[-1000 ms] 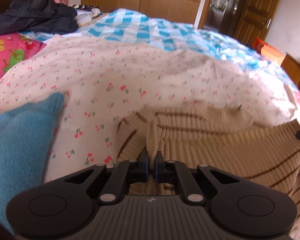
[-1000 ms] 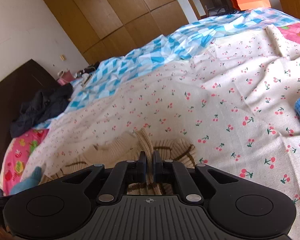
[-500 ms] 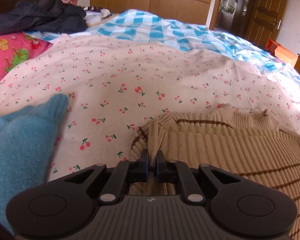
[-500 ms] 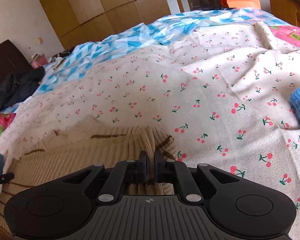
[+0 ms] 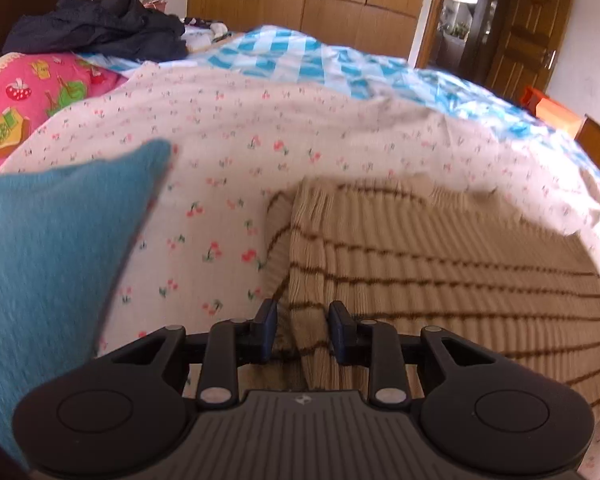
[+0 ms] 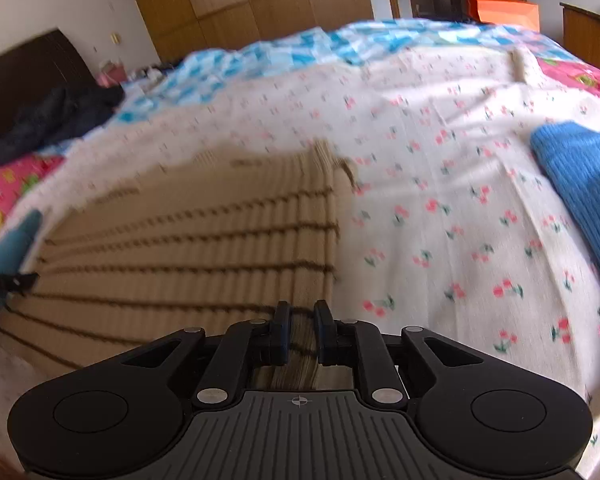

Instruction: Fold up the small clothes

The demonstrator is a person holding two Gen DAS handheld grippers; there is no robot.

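A beige ribbed sweater with brown stripes [image 5: 440, 248] lies flat on the cherry-print sheet [image 5: 228, 152]; it also shows in the right wrist view [image 6: 220, 240]. My left gripper [image 5: 302, 330] is open at the sweater's left edge, with the knit lying between its parted jaws. My right gripper [image 6: 299, 330] is open at the sweater's right edge, jaws a little apart over the fabric. Both views are motion-blurred.
A teal knit garment [image 5: 52, 248] lies left of the sweater. A blue knit garment [image 6: 580, 192] lies to its right. Dark clothes [image 5: 100, 28] and a pink pillow [image 5: 32, 96] sit near the headboard. A blue checked cover [image 5: 320, 60] lies further back, with wardrobes behind.
Both grippers have opened and let go of the sweater edges they were pinching. The sweater, bunched before, now lies spread flat. Both grippers have drawn back toward its near end.
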